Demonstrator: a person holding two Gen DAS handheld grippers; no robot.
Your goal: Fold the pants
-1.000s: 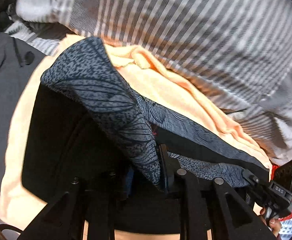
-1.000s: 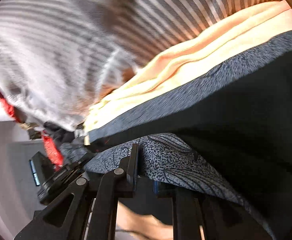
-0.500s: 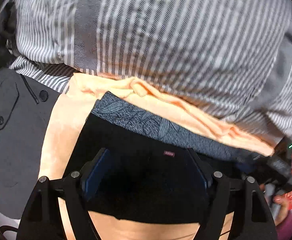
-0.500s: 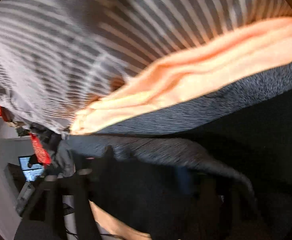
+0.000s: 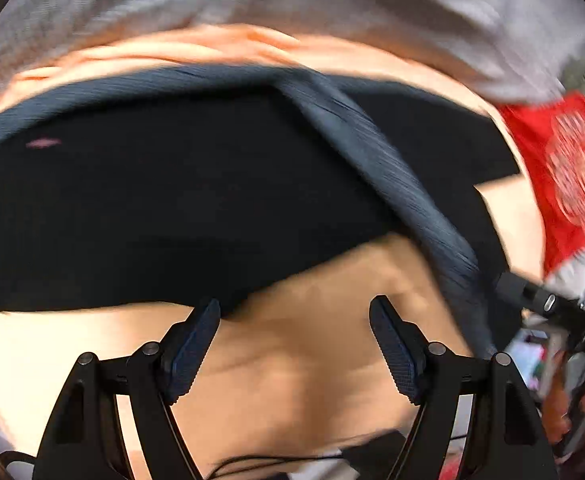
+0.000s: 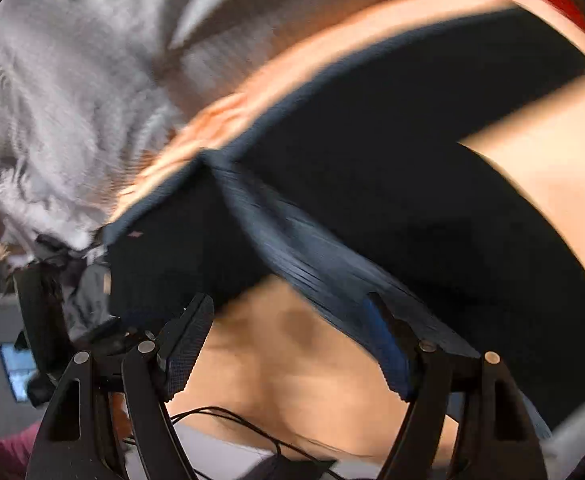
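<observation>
The black pants (image 5: 180, 200) with a grey patterned band (image 5: 392, 184) lie folded on the peach cloth (image 5: 300, 364). My left gripper (image 5: 294, 340) is open and empty, just in front of the pants' near edge. In the right wrist view the same pants (image 6: 432, 184) spread across the middle, and the patterned band (image 6: 312, 264) runs down to my right gripper (image 6: 292, 340). That gripper is open; the band lies over its right finger (image 6: 392, 356). Both views are blurred by motion.
A grey striped blanket (image 5: 332, 4) is bunched behind the peach cloth; it also shows in the right wrist view (image 6: 76, 92). A red patterned item (image 5: 564, 176) sits at the right. The other gripper (image 5: 552, 312) and a hand show at the right edge. Black cables (image 6: 252, 428) lie near.
Both grippers have opened and let go of the patterned band. Both have pulled back toward me, so the peach cloth now shows in front of the pants.
</observation>
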